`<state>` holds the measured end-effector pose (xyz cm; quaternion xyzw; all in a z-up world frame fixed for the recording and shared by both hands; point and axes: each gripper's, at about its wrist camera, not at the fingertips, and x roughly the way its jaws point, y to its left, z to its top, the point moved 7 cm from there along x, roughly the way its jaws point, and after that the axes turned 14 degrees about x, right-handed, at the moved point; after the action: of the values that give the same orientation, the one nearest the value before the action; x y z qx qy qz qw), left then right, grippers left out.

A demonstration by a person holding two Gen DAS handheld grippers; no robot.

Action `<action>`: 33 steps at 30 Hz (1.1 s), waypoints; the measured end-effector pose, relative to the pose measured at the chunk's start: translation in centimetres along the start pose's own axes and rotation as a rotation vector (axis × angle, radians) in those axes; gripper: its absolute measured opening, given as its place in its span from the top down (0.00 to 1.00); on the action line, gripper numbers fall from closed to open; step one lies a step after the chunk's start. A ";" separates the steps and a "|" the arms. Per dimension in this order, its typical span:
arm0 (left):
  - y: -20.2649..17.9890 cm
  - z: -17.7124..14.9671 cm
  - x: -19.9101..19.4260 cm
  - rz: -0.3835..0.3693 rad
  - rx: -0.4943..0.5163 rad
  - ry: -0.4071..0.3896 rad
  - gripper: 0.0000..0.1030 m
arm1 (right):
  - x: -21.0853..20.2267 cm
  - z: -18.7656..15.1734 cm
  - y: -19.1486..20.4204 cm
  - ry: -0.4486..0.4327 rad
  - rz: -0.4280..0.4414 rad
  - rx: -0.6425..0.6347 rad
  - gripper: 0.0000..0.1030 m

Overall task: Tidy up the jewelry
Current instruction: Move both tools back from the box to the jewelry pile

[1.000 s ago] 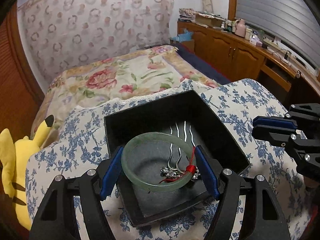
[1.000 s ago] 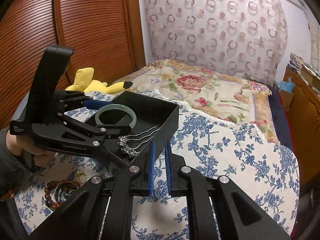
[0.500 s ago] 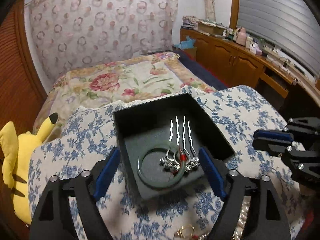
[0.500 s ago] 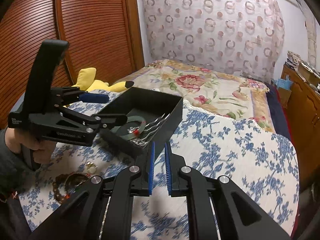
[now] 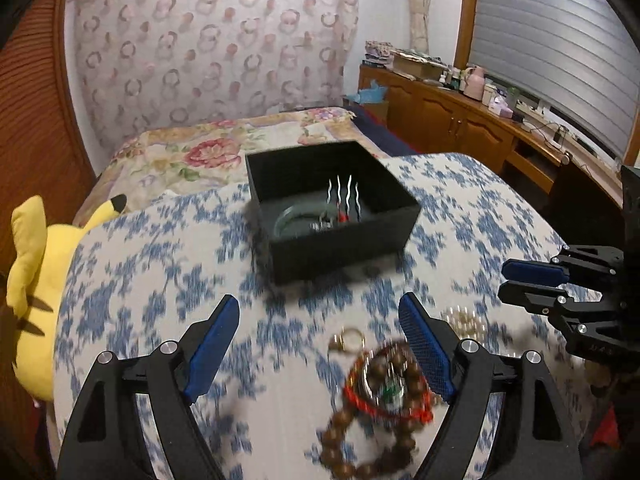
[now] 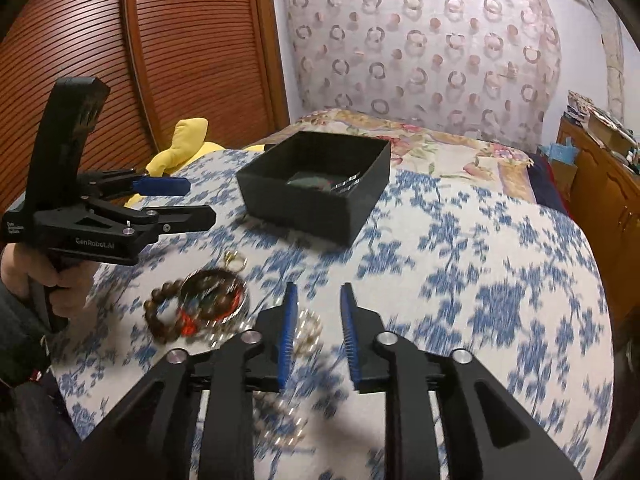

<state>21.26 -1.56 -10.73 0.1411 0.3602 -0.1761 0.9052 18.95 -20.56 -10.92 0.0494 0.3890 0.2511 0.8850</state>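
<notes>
Left gripper (image 5: 320, 314) wide open, empty, near side of square black box (image 5: 344, 236); right gripper (image 6: 318, 304) just parting, narrow gap, empty, beside brown wooden bead bracelets (image 6: 196, 304).

A home bedroom. Beyond the tongs lies a bed (image 5: 240, 148) under a floral quilt, with a patterned curtain (image 5: 216, 44) behind it. Left of them sits a yellow plush toy (image 5: 36, 280) by a slatted wooden wardrobe door (image 6: 192, 40); right, wooden cabinets (image 5: 460, 128) cluttered with toiletries.
</notes>
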 end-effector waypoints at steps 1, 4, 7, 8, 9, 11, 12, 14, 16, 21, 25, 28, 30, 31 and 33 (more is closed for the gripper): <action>-0.1 -0.5 -0.1 -0.001 -0.002 0.000 0.24 | -0.2 -0.4 0.0 -0.001 -0.001 0.003 0.75; -0.9 -1.8 -0.5 -0.008 -0.011 0.007 0.23 | -0.7 -1.9 0.2 0.004 -0.007 0.010 0.75; -1.7 -2.6 -0.8 -0.022 -0.015 0.008 0.18 | -1.0 -3.1 0.3 0.016 -0.021 0.005 0.67; -2.1 -2.9 -0.9 -0.026 -0.016 0.009 0.17 | -1.2 -3.6 0.3 0.019 -0.024 0.005 0.64; -2.3 -3.0 -0.9 -0.028 -0.016 0.010 0.17 | -1.3 -3.9 0.2 0.021 -0.027 0.006 0.61; -3.0 -3.3 -0.9 -0.034 -0.012 0.016 0.16 | -1.6 -4.6 0.0 0.030 -0.032 0.015 0.60; -3.4 -3.3 -0.9 -0.037 -0.009 0.019 0.15 | -1.8 -4.9 0.0 0.030 -0.032 0.019 0.60; -4.1 -3.3 -0.8 -0.043 -0.001 0.024 0.14 | -2.1 -5.4 0.0 0.036 -0.040 0.014 0.55; -4.7 -3.2 -0.7 -0.048 0.009 0.026 0.14 | -2.2 -5.8 0.0 0.042 -0.040 0.014 0.51; -5.9 -2.9 0.2 -0.063 0.045 0.049 0.14 | -2.5 -6.7 -0.2 0.051 -0.044 0.022 0.51; -6.5 -3.0 1.4 -0.076 0.063 0.082 0.14 | -2.7 -7.0 -0.1 0.038 -0.042 0.022 0.51; -6.7 -3.1 2.2 -0.074 0.066 0.106 0.17 | -2.9 -7.1 -0.1 0.028 -0.041 0.023 0.51; -6.8 -3.1 2.6 -0.061 0.074 0.118 0.22 | -3.1 -7.1 -0.1 0.011 -0.050 0.014 0.51; -6.7 -3.1 2.7 -0.050 0.076 0.123 0.24 | -3.1 -7.1 0.0 0.005 -0.053 0.011 0.51; -6.6 -3.1 3.0 -0.043 0.078 0.131 0.26 | -3.2 -7.1 0.0 0.002 -0.049 0.008 0.51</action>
<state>18.63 -7.01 -15.83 0.1795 0.4147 -0.1999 0.8694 12.03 -22.83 -13.71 0.0431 0.3921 0.2278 0.8902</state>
